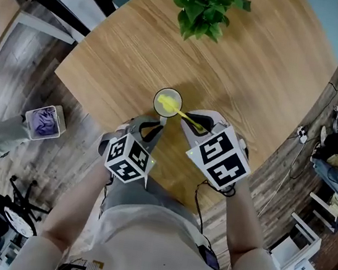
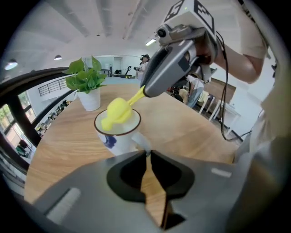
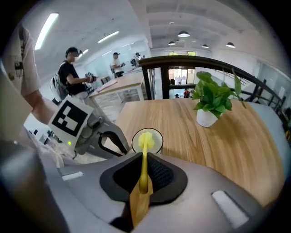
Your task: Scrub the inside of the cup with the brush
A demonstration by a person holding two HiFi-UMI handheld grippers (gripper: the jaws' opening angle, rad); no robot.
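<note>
Yellow brush (image 1: 169, 105) clamped in our right gripper (image 1: 193, 125), its handle running straight ahead, head at the mouth of the cup (image 1: 158, 97) on the table (image 1: 264, 76). Left gripper (image 1: 157, 128), just beside the cup, pinches its handle, we judge. Next: push down along that axis.

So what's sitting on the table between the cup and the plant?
Nothing; the head view shows only bare table between the cup and the plant.

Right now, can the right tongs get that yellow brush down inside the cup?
Probably yes: the right tongs grip the brush, whose head sits at the mouth of the open cup.
</note>
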